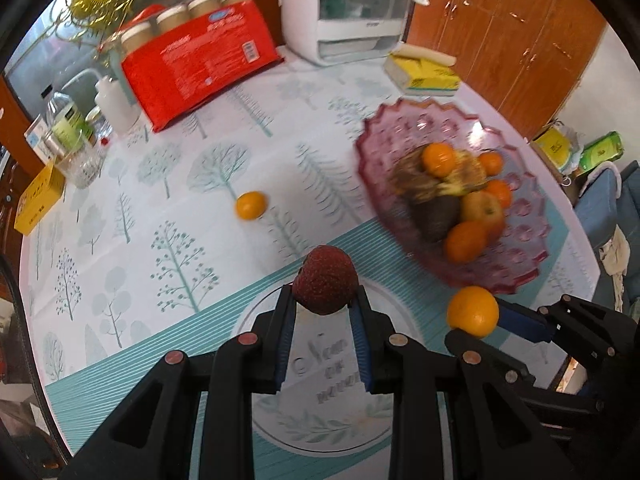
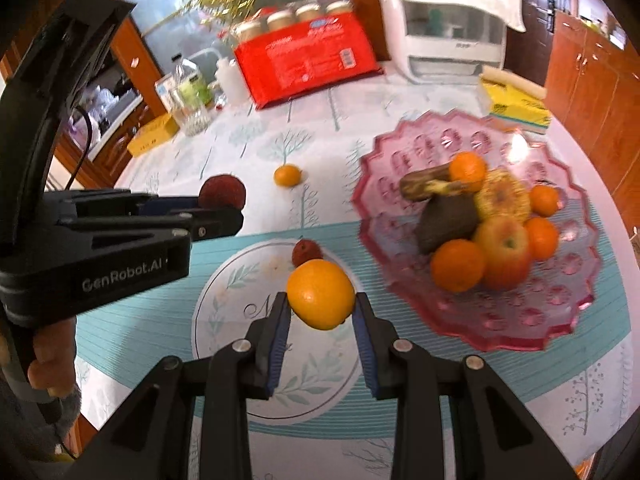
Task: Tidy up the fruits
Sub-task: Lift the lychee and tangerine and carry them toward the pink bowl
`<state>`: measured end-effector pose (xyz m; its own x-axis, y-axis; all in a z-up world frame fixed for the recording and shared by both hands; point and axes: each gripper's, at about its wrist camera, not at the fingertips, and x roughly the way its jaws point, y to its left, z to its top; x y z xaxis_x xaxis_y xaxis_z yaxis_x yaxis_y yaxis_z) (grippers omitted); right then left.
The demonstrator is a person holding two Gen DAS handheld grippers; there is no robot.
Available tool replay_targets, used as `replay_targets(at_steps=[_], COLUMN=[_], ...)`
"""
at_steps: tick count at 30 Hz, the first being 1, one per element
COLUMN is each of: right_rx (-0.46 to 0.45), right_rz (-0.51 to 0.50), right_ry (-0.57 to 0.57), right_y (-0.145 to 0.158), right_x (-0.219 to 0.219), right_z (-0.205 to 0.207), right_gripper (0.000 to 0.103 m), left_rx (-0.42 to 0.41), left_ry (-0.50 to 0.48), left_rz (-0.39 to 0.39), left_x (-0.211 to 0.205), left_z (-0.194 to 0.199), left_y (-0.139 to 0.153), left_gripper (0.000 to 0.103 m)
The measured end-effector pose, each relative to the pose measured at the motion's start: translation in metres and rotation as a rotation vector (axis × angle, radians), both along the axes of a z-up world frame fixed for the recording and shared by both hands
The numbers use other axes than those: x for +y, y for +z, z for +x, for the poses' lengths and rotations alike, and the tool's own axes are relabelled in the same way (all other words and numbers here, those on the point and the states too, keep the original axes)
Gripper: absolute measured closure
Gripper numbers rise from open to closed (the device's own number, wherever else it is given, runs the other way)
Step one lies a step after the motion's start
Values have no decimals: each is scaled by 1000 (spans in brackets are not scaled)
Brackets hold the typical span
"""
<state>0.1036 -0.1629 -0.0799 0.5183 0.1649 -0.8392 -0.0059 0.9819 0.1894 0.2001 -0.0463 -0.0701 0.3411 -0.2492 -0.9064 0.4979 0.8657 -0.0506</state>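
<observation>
My left gripper point(image 1: 325, 300) is shut on a dark red lychee point(image 1: 325, 280), held above the table; in the right wrist view this gripper point(image 2: 222, 208) enters from the left with the lychee point(image 2: 222, 191) at its tip. My right gripper point(image 2: 321, 308) is shut on an orange point(image 2: 321, 294), which also shows in the left wrist view as the orange point(image 1: 473, 311) at the lower right. A pink glass fruit bowl point(image 1: 400, 128) point(image 2: 424, 140) on the right holds several oranges, an apple, a banana and a dark fruit. One loose orange point(image 1: 251, 205) point(image 2: 287, 175) and a second lychee point(image 2: 306, 251) lie on the tablecloth.
At the back stand a red pack of jars point(image 1: 200, 60), a white appliance point(image 1: 344, 16), a yellow tissue box point(image 1: 424, 72), bottles and a glass point(image 1: 80, 160) at the left, and a yellow box point(image 1: 38, 200). Wooden cabinets point(image 1: 520, 40) stand beyond the round table's far edge.
</observation>
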Motion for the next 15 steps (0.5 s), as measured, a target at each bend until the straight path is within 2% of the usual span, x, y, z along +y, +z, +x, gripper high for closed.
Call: replay_targets(at_steps=[9, 15], right_rx=[-88, -163], right_rz=[29, 14], right_ry=[-114, -164], right_y=[35, 63], right_x=[-58, -94], right_z=[-16, -24], right_gripper=[71, 71], left_rx=[-25, -55], left_ry=[-35, -64], left_rz=[-35, -56], left_x=[-45, -81], left_z=[-16, -25], left_y=[29, 49], left_gripper=[78, 78])
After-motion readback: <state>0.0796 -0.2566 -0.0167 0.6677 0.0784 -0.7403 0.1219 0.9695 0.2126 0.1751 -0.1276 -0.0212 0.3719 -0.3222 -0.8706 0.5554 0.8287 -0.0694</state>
